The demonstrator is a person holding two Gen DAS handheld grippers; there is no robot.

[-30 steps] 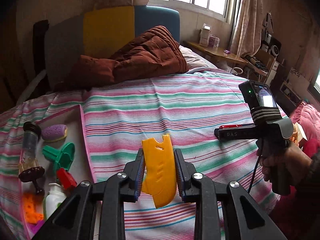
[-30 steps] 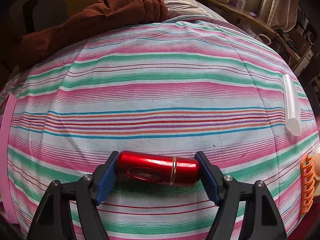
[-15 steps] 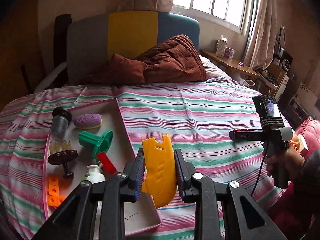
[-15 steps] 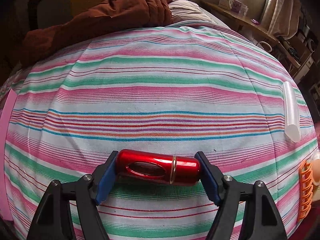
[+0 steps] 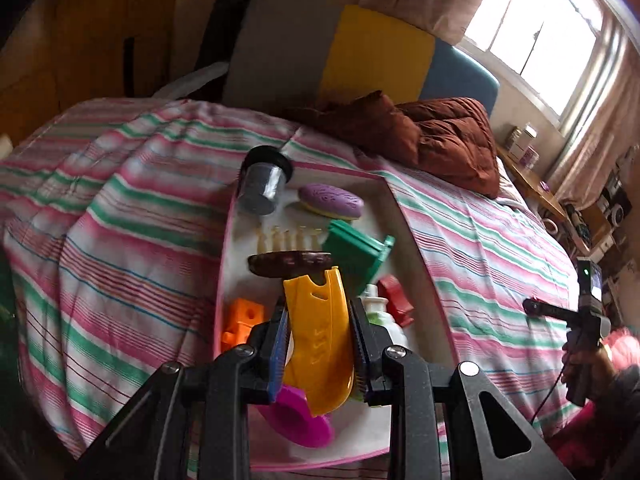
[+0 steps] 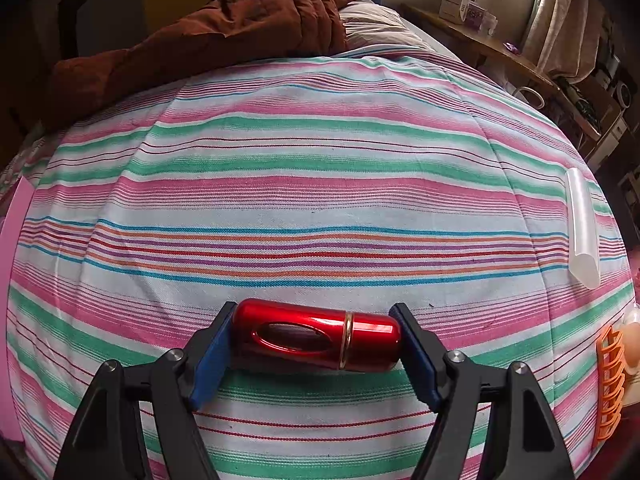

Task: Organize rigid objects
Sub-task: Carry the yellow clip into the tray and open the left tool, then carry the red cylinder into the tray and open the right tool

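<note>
Movement on the left side: the left gripper (image 5: 318,344), pinching the yellow plastic piece (image 5: 320,344) firmly between its pads, has swung across from open bedspread and now hangs right over the pink-rimmed tray (image 5: 412,240), rolled a little so the whole view tilts. A second ago that tray sat off at the left margin; now the purple soap-shaped piece (image 5: 331,201), the green holder (image 5: 356,248), the orange blocks (image 5: 240,320), the white bottle (image 5: 378,312) and a magenta disc (image 5: 296,416) crowd directly beneath the yellow piece. That reads as a drop-off about to happen, one more item sorted. Room is tight, though: bare tray floor shows mainly along the near right corner, and the rim on the left runs close to the blocks. Meanwhile the right gripper (image 6: 316,344) hasn't budged, its jaws spread wide with the red metallic cylinder (image 6: 316,336) lying crosswise between the pads, ends against them, over the striped bedspread (image 6: 304,184). Plenty of clear cloth ahead there; a clear tube (image 6: 582,228) and an orange comb-like piece (image 6: 610,384) lie well off toward the right edge.
</note>
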